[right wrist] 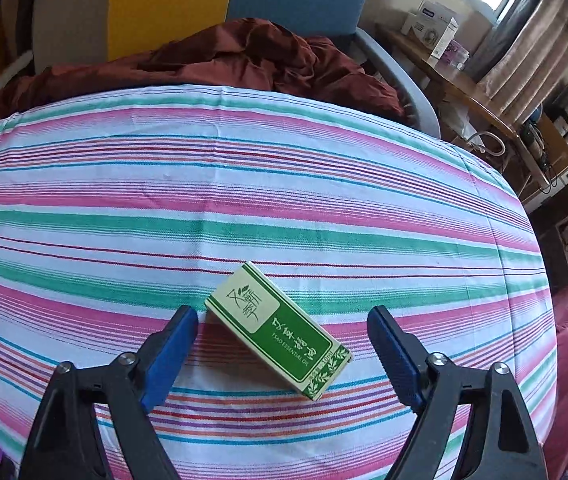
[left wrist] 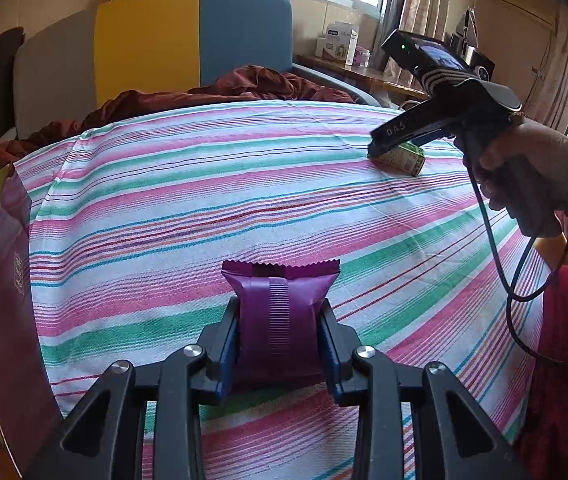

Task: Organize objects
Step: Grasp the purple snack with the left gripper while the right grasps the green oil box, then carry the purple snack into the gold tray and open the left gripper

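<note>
Striped cloth [left wrist: 244, 184] in pink, green and white covers the flat surface that both cameras look across, with a rumpled dark red blanket [right wrist: 244, 60] at its far edge and a yellow and blue panel [left wrist: 192, 36] behind that.

From the left wrist view, the left gripper [left wrist: 280, 332] is clamped on a purple snack packet [left wrist: 280, 304], which stands upright between the blue pads, its crimped top edge pointing away. A dark purple box lid [left wrist: 8, 280] sits to this gripper's left.

From the right wrist view, the right gripper [right wrist: 282, 336] has its jaws spread wide. A green and cream essential oil box [right wrist: 280, 328] lies flat on the cloth between the two blue pads, turned diagonally, touching neither. Its near end angles toward the right pad.

Ahead and to the right of the left gripper, a hand [left wrist: 523, 160] holds the right gripper just above that box.
</note>
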`<state>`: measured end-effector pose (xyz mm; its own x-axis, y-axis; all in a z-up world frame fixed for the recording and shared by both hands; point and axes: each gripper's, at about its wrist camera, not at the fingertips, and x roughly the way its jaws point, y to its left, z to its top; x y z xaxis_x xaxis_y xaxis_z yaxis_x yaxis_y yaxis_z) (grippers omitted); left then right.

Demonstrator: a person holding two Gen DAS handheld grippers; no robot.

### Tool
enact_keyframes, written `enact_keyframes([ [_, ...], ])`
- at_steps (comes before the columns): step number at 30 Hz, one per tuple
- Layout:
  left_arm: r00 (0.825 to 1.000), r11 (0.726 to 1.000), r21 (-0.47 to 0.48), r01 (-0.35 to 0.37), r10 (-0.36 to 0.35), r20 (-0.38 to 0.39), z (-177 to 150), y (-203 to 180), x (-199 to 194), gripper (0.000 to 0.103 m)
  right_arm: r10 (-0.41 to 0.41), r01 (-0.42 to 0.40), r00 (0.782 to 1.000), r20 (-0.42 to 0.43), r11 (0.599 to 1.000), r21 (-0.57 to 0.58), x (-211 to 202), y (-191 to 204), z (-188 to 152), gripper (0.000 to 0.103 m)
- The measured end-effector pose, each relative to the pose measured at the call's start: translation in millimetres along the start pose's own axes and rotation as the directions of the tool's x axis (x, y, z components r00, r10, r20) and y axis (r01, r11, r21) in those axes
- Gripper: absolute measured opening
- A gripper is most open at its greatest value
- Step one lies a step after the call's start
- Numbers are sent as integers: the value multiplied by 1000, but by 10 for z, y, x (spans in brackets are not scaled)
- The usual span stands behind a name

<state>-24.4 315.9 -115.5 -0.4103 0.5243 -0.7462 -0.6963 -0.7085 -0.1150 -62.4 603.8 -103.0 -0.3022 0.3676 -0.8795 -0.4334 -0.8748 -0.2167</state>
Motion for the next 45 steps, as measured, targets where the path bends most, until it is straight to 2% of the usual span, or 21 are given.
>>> enact_keyframes([
  [1, 1000, 1000, 0, 0, 0, 0, 0, 0, 1, 35, 3, -3, 1000, -8, 1000, 9, 17, -3, -6, 37],
  [3, 1000, 1000, 3, -2, 2, 1, -2, -3, 2, 35, 46, -44, 999, -26, 997, 59, 20, -14, -40, 32],
  [8, 1000, 1000, 5, -3, 3, 6, -8, -4, -4, 36, 154, -148, 987, -44, 981, 128, -124, 143, -240, 31],
  [12, 1000, 1000, 6, -4, 4, 6, -13, -5, -7, 36, 280, -261, 956, -85, 948, 183, -297, 369, -453, 31],
  [14, 1000, 1000, 7, -4, 4, 6, -13, -5, -6, 36, 312, -294, 945, -93, 940, 173, -390, 520, -557, 31],
  [17, 1000, 1000, 8, -4, 4, 7, -14, -5, -8, 36, 307, -294, 947, -91, 946, 135, -474, 726, -707, 32],
  [19, 1000, 1000, 10, -6, 6, 8, -16, -12, -9, 36, 252, -246, 964, -82, 966, 75, -501, 846, -746, 32],
  [26, 1000, 1000, 18, -15, 15, 9, -18, -36, -12, 35, 190, -191, 980, -50, 981, -16, -544, 981, -775, 31],
  [41, 1000, 999, 30, -28, 28, 7, -30, -57, -21, 35, 178, -180, 983, -35, 982, -50, -570, 1004, -817, 31],
  [45, 998, 998, 31, -48, 49, -27, -8, -74, -80, 34, 192, -194, 981, -34, 980, -41, -536, 975, -804, 31],
])
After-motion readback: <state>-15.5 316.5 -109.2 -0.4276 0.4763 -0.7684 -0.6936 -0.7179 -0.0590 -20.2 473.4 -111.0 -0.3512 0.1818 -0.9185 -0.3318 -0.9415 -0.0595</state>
